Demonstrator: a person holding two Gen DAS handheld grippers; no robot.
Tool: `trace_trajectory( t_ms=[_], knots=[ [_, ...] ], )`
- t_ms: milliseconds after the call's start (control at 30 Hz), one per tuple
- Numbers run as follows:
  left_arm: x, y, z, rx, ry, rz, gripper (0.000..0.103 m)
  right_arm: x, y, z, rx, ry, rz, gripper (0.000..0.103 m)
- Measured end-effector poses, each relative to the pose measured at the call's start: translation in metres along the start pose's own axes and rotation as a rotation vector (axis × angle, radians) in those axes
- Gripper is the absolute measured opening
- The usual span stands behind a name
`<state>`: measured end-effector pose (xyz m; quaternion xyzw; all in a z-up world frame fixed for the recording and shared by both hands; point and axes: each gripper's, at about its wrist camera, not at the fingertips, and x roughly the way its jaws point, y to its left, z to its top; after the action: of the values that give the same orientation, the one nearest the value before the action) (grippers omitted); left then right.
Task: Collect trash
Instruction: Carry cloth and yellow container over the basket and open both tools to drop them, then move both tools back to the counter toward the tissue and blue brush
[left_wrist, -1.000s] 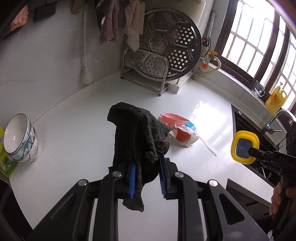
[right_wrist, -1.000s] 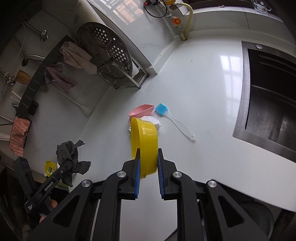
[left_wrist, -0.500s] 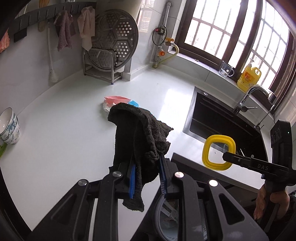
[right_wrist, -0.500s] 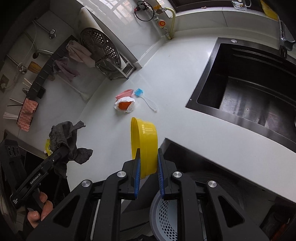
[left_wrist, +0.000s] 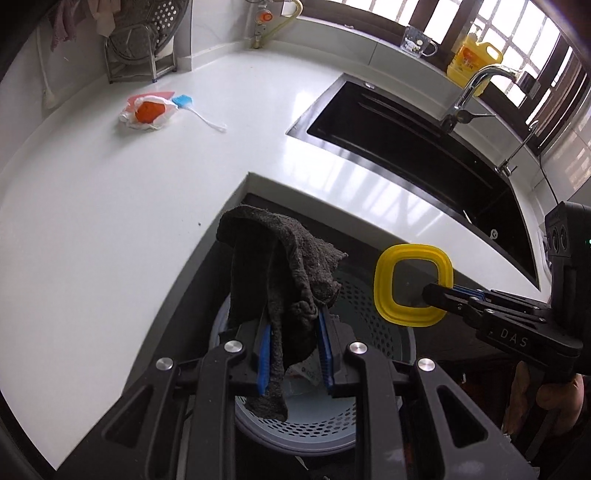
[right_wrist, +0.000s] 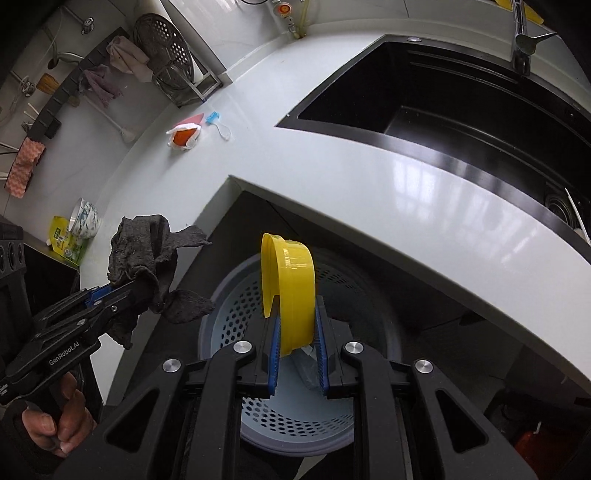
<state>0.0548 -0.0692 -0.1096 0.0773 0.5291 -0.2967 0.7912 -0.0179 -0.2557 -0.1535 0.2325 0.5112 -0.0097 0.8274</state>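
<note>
My left gripper (left_wrist: 293, 350) is shut on a dark grey rag (left_wrist: 284, 266) and holds it over a pale blue perforated trash basket (left_wrist: 317, 421) below the counter edge. My right gripper (right_wrist: 297, 350) is shut on a yellow plastic bowl (right_wrist: 291, 288), held on edge above the same basket (right_wrist: 291, 421). The left gripper (right_wrist: 110, 295) with the rag (right_wrist: 147, 258) also shows in the right wrist view. The bowl (left_wrist: 413, 284) also shows in the left wrist view. A white bag with something orange inside (left_wrist: 147, 112) lies on the white counter (left_wrist: 110, 221).
A blue brush (left_wrist: 197, 110) and a pink item (right_wrist: 190, 120) lie by the bag. A black sink (left_wrist: 406, 140) with a faucet (left_wrist: 469, 92) is set in the counter. A steamer rack (right_wrist: 173, 62), a bowl (right_wrist: 85, 218) and a yellow bottle (left_wrist: 472, 62) stand further off.
Both grippers have pulled back from the counter and lowered over the trash basket, still holding the rag and the yellow bowl. The counter now lies farther ahead.
</note>
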Motion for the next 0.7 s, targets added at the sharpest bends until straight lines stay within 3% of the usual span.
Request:
trace_trajectory(
  t_ms=[267, 300, 367, 400, 567, 700],
  knots=[
    [0.031, -0.007, -0.03, -0.06, 0.095, 0.024, 0.027, 0.012, -0.018, -0.02, -0.015, 0.049, 0.007, 0.017],
    [0.03, -0.007, -0.032, -0.068, 0.092, 0.031, 0.031, 0.01, -0.019, -0.021, -0.016, 0.052, 0.015, 0.022],
    [0.025, -0.007, -0.034, -0.085, 0.075, 0.037, 0.05, 0.005, -0.02, -0.022, -0.022, 0.041, 0.016, 0.028],
    [0.021, -0.008, -0.035, -0.092, 0.058, 0.046, 0.066, 0.002, -0.021, -0.022, -0.026, 0.035, 0.016, 0.031],
    [0.003, -0.009, -0.035, -0.11, 0.017, 0.083, 0.069, -0.011, -0.025, -0.023, -0.037, 0.02, 0.028, 0.038],
    [-0.014, -0.01, -0.034, -0.124, -0.018, 0.122, 0.082, -0.02, -0.022, -0.022, -0.074, -0.002, 0.023, 0.043]
  ],
)
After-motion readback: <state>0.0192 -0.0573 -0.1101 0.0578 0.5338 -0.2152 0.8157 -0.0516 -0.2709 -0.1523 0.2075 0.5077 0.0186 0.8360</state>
